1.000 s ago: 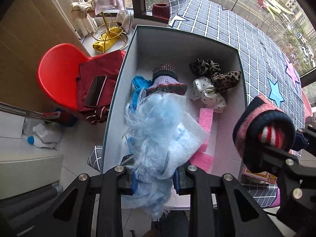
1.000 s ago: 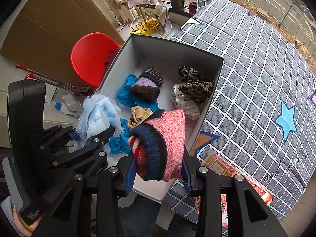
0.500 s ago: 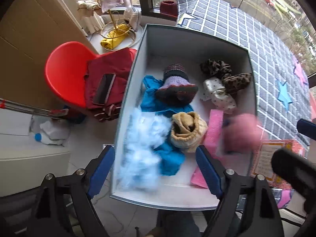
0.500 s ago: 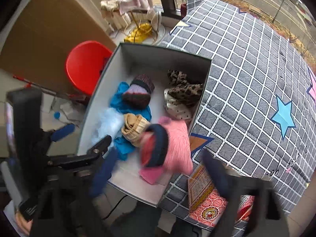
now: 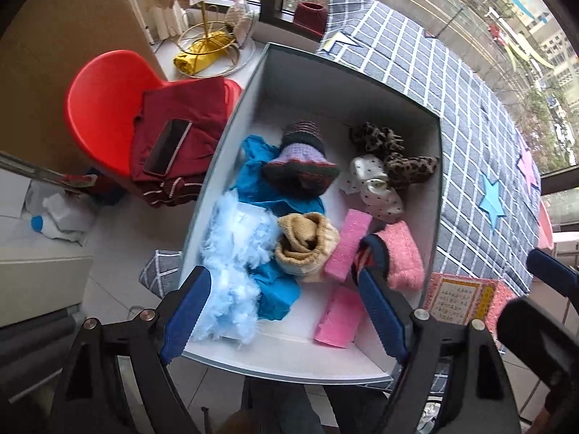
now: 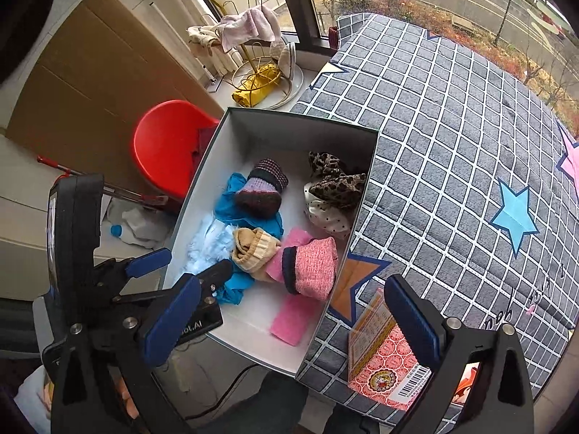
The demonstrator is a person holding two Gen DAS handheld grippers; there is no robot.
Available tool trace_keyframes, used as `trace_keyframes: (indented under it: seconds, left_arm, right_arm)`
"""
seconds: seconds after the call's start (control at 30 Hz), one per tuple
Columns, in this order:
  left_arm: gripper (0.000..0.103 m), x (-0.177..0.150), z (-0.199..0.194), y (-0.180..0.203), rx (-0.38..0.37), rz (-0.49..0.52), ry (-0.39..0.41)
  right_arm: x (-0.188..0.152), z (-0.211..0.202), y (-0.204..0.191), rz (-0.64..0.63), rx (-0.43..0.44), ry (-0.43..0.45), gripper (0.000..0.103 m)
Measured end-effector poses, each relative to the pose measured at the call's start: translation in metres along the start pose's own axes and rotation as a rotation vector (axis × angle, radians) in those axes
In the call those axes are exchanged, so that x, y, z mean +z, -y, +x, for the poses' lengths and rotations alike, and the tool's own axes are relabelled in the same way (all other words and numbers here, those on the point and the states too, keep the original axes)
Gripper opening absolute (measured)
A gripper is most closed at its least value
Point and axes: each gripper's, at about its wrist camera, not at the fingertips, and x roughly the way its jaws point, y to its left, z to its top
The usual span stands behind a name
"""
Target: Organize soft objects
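From the left wrist view we look straight down into the grey box [image 5: 231, 115], where the soft things already lie: a fluffy light-blue piece [image 5: 235, 264] at the near left, a teal cloth [image 5: 264, 181] under a purple knitted sock [image 5: 302, 166], a tan rolled sock [image 5: 307, 246], leopard-print scrunchies [image 5: 394, 152] over a white dotted one [image 5: 376, 188], pink foam strips [image 5: 347, 246] and a pink knitted sock [image 5: 398, 253] at the near right. Our left gripper [image 5: 282, 311] hangs above the box with its jaws spread and nothing between the pads. We judge the job mostly done, since both grippers are empty and the pieces sit inside; whether more soft items wait elsewhere we cannot tell. From the right wrist view our right gripper [image 6: 293, 318] is likewise spread wide and empty, above the near edge of the box, which rests on a grey checked cover with stars [image 6: 452, 144]. A red patterned packet [image 6: 383, 365] lies on the cover just beside the box; it bears a barcode and small print too fine to read. The body of the left gripper shows white lettering ending in "ot.AI", and dark letters on the cover at the right edge are only partly legible.
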Motion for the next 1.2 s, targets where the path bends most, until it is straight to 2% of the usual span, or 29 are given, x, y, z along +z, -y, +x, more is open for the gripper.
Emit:
trace_keyframes:
  seconds: [0.37,0.7,0.93,1.2]
  left_arm:
    - [0.086,-0.002,-0.005,-0.005,0.062,0.002,0.022]
    - [0.086,-0.003,-0.006,0.002,0.081,0.028,0.033]
    - [0.086,-0.005,-0.006,0.005,0.094,0.047,0.035]
    - [0.086,-0.009,-0.006,0.009,0.114,0.078,0.041]
  right_arm:
    - [-0.001,0.002,-0.005,-0.016,-0.007,-0.001,0.102]
    - [0.000,0.003,-0.003,-0.011,-0.014,-0.008,0.102]
    - [0.005,0.008,-0.006,-0.056,-0.124,-0.019,0.102]
    - [0.010,0.018,-0.002,-0.065,-0.172,-0.044,0.102]
